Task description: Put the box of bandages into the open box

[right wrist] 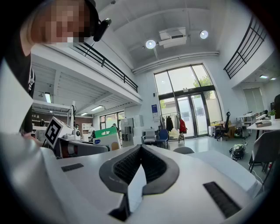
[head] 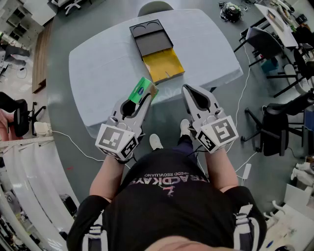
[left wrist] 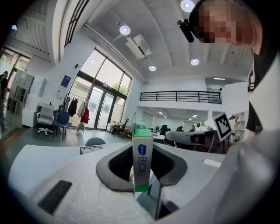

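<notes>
The bandage box (head: pixel 143 88), green and white, is clamped between the jaws of my left gripper (head: pixel 142 98) above the table's near edge. In the left gripper view the bandage box (left wrist: pixel 142 157) stands upright, with the pads of the left gripper (left wrist: pixel 142 171) pressing on both its sides. The open box (head: pixel 163 65) with a yellow inside and a black lid part (head: pixel 149 35) lies on the table beyond it. My right gripper (head: pixel 189 91) hovers to the right, shut and empty. In the right gripper view the right gripper (right wrist: pixel 139 153) has its jaws meeting, and the bandage box (right wrist: pixel 106 136) shows at left.
The table (head: pixel 103 63) wears a pale blue cloth. A grey chair (head: pixel 155 7) stands at its far side. Black chairs (head: pixel 274 122) and cables (head: pixel 244 98) are on the floor to the right. The person's shoes (head: pixel 156 142) are below the near edge.
</notes>
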`<state>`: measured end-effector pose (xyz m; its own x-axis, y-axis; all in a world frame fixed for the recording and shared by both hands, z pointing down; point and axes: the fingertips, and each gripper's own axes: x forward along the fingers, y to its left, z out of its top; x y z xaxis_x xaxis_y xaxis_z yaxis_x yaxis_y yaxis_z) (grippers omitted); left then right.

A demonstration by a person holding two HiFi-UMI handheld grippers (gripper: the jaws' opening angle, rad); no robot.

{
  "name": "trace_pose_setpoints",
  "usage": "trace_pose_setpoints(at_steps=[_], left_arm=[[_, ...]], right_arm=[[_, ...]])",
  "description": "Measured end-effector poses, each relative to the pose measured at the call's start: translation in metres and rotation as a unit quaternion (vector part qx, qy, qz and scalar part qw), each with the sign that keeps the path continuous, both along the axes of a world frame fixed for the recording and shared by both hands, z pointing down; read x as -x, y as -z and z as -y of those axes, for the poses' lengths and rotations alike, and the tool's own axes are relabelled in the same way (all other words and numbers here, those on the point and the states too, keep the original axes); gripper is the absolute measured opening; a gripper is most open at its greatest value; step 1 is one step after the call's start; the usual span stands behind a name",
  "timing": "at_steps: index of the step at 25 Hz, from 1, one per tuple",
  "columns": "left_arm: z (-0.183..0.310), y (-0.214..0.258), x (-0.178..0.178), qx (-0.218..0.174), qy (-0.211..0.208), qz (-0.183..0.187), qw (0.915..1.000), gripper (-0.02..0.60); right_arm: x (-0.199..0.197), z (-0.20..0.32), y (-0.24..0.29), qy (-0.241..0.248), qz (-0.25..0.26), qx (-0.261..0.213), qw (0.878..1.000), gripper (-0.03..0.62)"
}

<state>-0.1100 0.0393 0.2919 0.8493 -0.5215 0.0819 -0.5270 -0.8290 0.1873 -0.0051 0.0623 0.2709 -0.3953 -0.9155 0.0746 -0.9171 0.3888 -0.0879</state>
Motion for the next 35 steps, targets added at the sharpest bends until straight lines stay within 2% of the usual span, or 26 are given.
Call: trace_pose_setpoints(at_steps=[20,35], left_arm=[[-0.01,0.006,-0.003,-0.008,-0.01,-0.005,0.9999,0.101],[0.003,0.008,-0.003,-0.011,-0.001,0.001,0.9999,0.101]], right_arm=[[-0.001,-0.009,0.008,-0.004,-0.007,-0.011,1.0,0.011],[-0.004,0.013,0.015,0.006,-0.004,-0.02,1.0,0.011]])
